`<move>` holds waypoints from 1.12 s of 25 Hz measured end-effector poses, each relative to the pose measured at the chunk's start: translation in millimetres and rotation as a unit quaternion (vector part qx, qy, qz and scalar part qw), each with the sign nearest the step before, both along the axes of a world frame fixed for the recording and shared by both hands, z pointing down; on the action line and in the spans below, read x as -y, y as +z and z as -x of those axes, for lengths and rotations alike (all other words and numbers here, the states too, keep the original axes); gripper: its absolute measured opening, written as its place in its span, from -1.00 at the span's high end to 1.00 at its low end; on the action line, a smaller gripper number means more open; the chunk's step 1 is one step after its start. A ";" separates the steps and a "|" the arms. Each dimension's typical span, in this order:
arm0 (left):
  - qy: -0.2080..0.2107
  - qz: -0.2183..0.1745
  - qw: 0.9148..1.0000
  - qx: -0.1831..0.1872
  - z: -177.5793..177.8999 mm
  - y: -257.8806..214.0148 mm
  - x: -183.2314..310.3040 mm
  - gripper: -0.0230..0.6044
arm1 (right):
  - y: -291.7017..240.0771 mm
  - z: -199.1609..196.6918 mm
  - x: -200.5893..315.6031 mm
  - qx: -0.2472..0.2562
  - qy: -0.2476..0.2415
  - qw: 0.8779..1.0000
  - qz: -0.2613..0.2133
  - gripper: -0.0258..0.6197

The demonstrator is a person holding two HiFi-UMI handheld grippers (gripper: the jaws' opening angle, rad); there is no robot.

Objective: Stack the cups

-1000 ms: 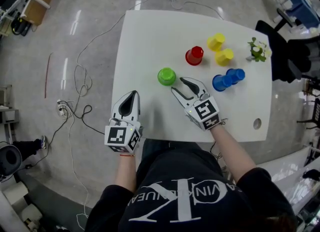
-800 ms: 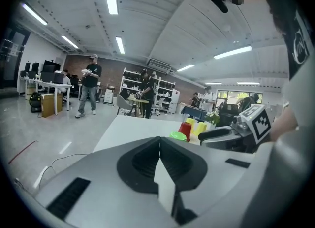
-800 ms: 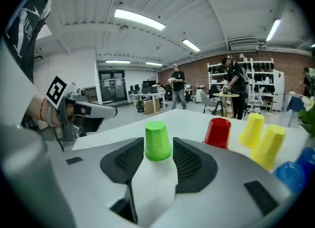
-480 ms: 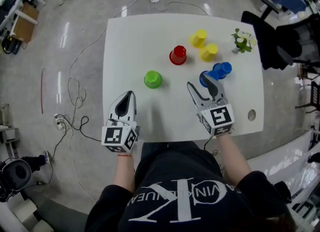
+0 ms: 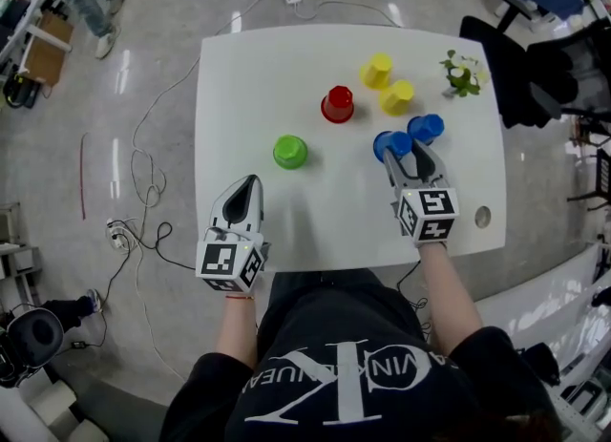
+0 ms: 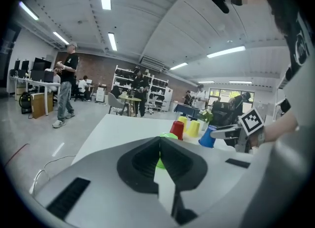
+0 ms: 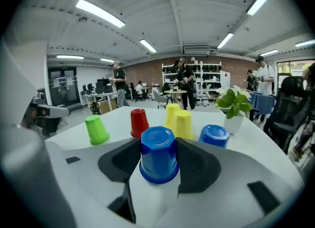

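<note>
right gripper (image 5: 408,152): jaws were just opening, apart around blue cup (image 7: 158,154), unclamped | left gripper (image 5: 248,182): jaws were together, empty | risk: an off-centre squeeze could have tipped the cup

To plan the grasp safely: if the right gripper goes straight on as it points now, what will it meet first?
The near blue cup: it stands upside down between the tongs of the right gripper, which have just been opening and do not seem to press it.
</note>
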State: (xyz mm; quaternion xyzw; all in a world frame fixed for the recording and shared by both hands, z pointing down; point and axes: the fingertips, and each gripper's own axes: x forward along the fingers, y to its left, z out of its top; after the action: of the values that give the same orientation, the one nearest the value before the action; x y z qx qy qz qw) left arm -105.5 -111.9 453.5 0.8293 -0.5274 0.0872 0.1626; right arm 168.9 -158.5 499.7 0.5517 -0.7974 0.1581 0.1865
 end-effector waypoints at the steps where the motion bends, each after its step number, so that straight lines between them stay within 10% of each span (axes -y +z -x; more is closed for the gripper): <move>1: -0.003 0.001 1.000 0.000 2.3 0.6 -0.6 0.91 | -4.8 14.8 -0.7 0.007 -0.022 1.000 -0.010 0.21; 10: -0.027 0.006 1.000 0.001 18.6 2.5 -12.4 0.91 | 5.5 132.3 -10.6 -0.012 -0.206 0.979 -0.001 0.20; 28: -0.047 0.016 0.999 0.001 34.9 10.4 -29.0 0.91 | 9.9 151.9 -4.8 -0.013 -0.236 0.972 -0.008 0.20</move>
State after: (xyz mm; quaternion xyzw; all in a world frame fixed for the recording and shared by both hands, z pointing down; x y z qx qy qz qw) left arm -140.4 -82.9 463.9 0.8008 -0.5645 0.0887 0.1794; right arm 17.0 -153.8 509.7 0.3518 -0.9037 0.0965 0.2242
